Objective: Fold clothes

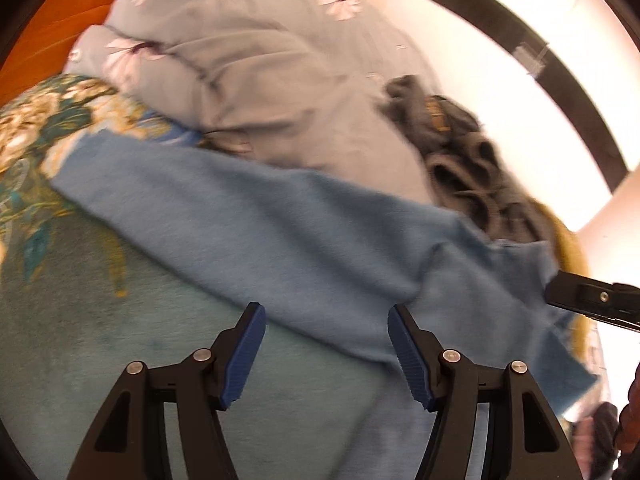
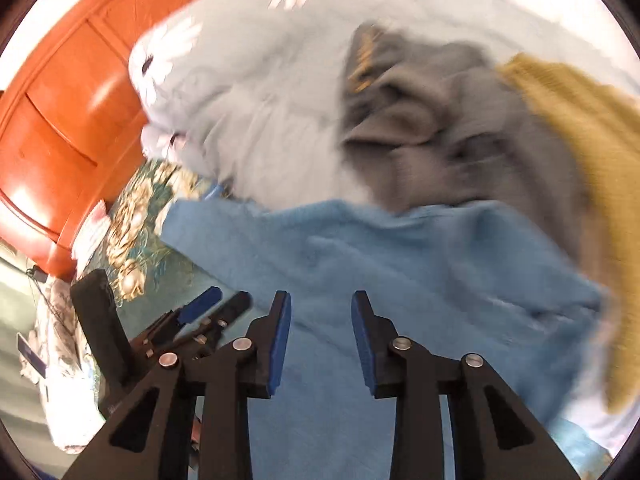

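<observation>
Blue garment point(image 2: 400, 264) blurred, edges cut off.

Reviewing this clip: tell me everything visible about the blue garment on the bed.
The blue garment is light blue, with a soft, fuzzy, fleece-like look. It lies spread fairly flat on the teal floral bedspread, one long sleeve stretched out to the side. Its far edge meets the grey flowered bedding and a crumpled dark grey garment; a mustard knit lies alongside. Both grippers hover over it with open jaws, gripping nothing.
</observation>
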Available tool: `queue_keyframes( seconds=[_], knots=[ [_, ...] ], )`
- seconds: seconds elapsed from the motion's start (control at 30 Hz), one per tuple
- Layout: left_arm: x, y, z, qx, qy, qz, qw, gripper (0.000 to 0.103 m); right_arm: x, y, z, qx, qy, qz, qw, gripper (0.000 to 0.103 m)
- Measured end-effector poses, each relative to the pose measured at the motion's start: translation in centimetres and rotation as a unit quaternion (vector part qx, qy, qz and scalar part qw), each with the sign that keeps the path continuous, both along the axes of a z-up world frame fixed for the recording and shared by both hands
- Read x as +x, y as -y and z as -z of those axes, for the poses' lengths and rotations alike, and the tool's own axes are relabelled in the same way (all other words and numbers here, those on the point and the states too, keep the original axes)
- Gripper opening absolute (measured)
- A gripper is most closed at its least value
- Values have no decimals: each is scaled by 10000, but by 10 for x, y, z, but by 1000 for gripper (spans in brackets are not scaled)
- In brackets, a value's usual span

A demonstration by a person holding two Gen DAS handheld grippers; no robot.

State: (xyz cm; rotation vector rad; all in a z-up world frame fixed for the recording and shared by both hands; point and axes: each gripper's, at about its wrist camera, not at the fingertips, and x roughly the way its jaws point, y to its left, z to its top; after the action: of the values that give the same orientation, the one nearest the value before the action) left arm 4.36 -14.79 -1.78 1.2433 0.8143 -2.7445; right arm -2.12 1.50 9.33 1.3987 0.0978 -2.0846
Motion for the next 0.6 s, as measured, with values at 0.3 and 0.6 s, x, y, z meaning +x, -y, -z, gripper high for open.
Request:
queue_keyframes(
  seconds=[0.3,0.6],
  knots=[
    [-32,-41,2,-349,143,531,9979,72,-9,-123,-2,1113,83,1363,9844,35],
    [-41,-69,21,-1176,495,913,9876,72,-16,-114,26,1254,535,1308,9820,37]
  ],
)
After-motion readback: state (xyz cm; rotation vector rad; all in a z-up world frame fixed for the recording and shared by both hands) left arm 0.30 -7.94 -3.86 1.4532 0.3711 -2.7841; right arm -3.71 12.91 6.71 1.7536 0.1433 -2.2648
